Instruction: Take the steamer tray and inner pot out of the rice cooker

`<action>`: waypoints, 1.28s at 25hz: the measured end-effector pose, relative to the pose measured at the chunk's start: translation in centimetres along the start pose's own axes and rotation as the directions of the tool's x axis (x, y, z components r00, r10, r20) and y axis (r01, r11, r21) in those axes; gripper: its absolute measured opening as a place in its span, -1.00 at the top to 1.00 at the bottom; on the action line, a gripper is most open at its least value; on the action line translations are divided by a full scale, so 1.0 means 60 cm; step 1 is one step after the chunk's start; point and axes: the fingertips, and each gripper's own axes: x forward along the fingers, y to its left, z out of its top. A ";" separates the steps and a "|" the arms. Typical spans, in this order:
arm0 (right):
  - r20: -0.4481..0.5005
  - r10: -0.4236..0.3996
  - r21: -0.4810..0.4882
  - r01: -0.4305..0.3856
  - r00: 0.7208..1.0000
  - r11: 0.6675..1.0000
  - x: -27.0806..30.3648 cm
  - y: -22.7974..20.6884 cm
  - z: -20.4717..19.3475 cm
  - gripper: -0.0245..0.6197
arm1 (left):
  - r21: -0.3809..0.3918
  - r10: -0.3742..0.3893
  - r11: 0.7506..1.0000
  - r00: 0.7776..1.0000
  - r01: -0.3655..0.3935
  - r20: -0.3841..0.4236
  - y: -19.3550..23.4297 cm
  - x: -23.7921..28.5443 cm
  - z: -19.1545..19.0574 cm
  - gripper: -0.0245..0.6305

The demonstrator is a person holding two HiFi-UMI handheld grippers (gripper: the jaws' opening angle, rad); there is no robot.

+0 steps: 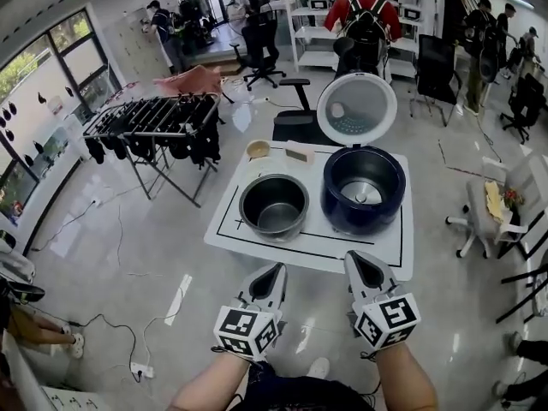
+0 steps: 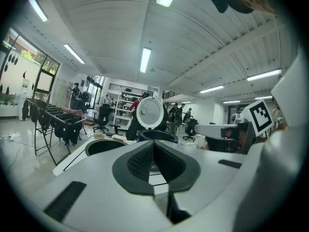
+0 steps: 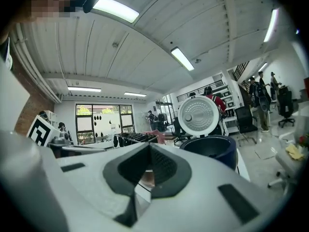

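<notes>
The dark blue rice cooker [image 1: 336,215] stands on the right half of a white table [image 1: 342,248], its round lid [image 1: 357,108] raised and its well holding no pot. A grey metal inner pot [image 1: 274,207] sits empty on the table left of it. Both grippers hover side by side just short of the table's front edge. My left gripper [image 1: 273,272] is shut with nothing in it, facing the pot [image 2: 103,146]. Shut and empty too, my right gripper [image 1: 364,266] faces the cooker [image 3: 213,149] and its lid [image 3: 198,116].
A small round tan bowl [image 1: 258,149] and a beige block [image 1: 298,153] lie at the table's far edge. A clothes rack [image 1: 154,122] with dark garments stands left. Office chairs, shelves and people fill the back. Cables cross the floor at left.
</notes>
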 end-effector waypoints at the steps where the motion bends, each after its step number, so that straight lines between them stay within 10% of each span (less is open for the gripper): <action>1: -0.001 0.005 -0.005 -0.005 1.000 1.000 -0.001 0.006 0.001 0.92 | -0.011 0.011 1.000 1.000 -0.011 0.007 0.003 -0.006 0.003 0.92; 32: 0.021 -0.055 -0.018 0.055 0.998 0.998 -0.064 0.011 0.008 0.92 | -0.013 -0.036 0.999 0.998 0.037 0.048 -0.038 -0.031 0.023 0.92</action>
